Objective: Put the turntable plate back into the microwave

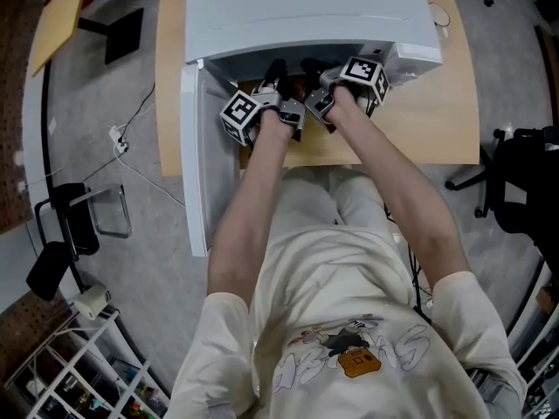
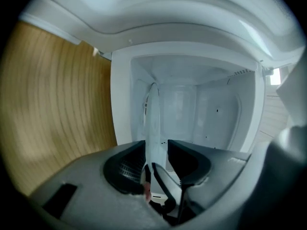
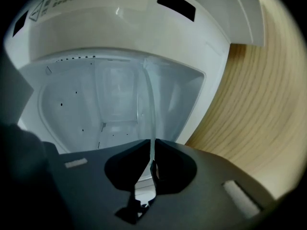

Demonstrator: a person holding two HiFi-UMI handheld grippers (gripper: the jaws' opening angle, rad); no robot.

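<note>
The clear glass turntable plate [image 2: 152, 123] shows edge-on in both gripper views, reaching into the white microwave [image 1: 306, 16] cavity. My left gripper [image 2: 156, 145] is shut on the plate's rim, its jaws pinching the glass. My right gripper [image 3: 151, 150] is shut on the plate [image 3: 147, 109] at the opposite rim. In the head view both grippers, left [image 1: 275, 81] and right [image 1: 316, 72], sit side by side at the mouth of the open cavity; the plate itself is hidden there by the grippers and hands.
The microwave door [image 1: 197, 155] hangs open to the left, toward me. The wooden table [image 1: 437, 120] carries the microwave. An office chair [image 1: 524, 182] stands at the right; cables and a metal stand [image 1: 96, 212] lie on the floor at the left.
</note>
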